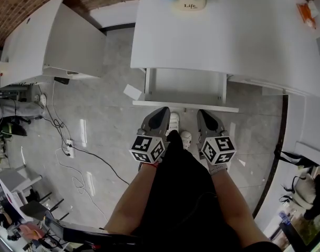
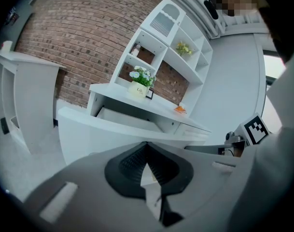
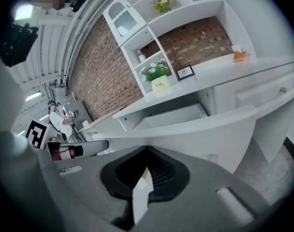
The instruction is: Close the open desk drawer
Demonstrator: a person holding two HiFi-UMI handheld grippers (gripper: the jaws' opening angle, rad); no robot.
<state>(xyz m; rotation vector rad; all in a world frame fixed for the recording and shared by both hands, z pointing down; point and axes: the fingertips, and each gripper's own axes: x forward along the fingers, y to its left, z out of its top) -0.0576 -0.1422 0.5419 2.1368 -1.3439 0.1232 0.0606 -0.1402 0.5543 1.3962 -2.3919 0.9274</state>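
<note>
**Item: desk drawer**, white, pulled out from under the desk toward the person, interior bare.
- Long axis: front panel runs 9 to 3 o'clock.

**Left tool**: clenched, tips together, nothing between them.
**Right tool**: likewise clenched and empty.

**Relation:** the drawer lies at 12 o'clock from both tools. Both tips sit just beside the front panel, one either side of its middle, about equally near. Contact cannot be told.

**Judgement:** a level push toward 12 o'clock should seat it.

**Also:** flower pot at the desk's far edge.
</note>
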